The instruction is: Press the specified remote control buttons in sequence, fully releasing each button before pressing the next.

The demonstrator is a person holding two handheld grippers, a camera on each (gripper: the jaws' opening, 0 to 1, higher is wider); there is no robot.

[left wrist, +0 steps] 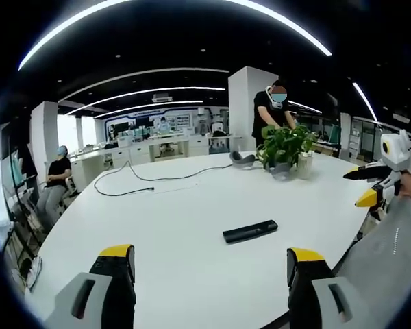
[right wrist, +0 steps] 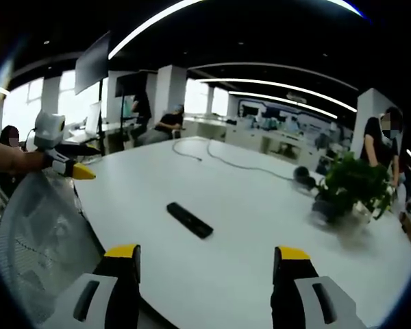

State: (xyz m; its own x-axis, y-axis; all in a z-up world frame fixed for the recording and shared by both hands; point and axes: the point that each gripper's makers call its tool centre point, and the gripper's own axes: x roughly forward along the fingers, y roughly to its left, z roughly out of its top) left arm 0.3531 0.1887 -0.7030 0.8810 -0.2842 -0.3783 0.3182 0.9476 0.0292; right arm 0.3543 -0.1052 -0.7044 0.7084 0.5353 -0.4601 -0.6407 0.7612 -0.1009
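Observation:
A slim black remote control [left wrist: 250, 231] lies flat on the white table [left wrist: 171, 226], a little beyond my left gripper [left wrist: 211, 257], whose jaws stand wide apart and hold nothing. My right gripper [left wrist: 371, 186] shows at the table's right edge, held in a hand. In the right gripper view the remote control [right wrist: 190, 220] lies ahead and slightly left of my right gripper [right wrist: 207, 255], which is open and empty. There my left gripper [right wrist: 67, 164] hovers at the left edge of the table [right wrist: 260, 226]. Neither gripper touches the remote.
A potted green plant [left wrist: 284, 147] stands at the far side, with a grey object [left wrist: 242, 159] beside it and a black cable [left wrist: 144, 179] trailing left. A mesh chair back [right wrist: 44, 240] sits at the near table edge. One person stands behind the plant [right wrist: 349, 184]; others sit farther off.

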